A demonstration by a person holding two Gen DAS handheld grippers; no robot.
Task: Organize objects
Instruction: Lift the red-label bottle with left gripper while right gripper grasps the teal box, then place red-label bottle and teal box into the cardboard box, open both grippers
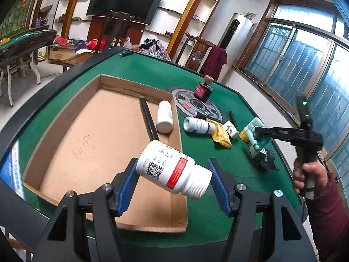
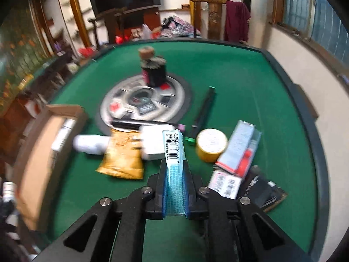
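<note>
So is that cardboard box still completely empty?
No, a white bottle and a dark stick already lie inside the cardboard box.

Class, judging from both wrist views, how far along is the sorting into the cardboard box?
Done: one white bottle lies in the cardboard box.
In hand: left gripper holds a white pill bottle; right gripper clamps a teal packet.
Left: yellow pouch, yellow tin, dark corked bottle.

Barcode digits "6 903244 95280…" on the teal packet [image 2: 174, 166] between the right gripper's pads. White pill bottle [image 1: 172, 168] in the left gripper: QR code; print illegible.
</note>
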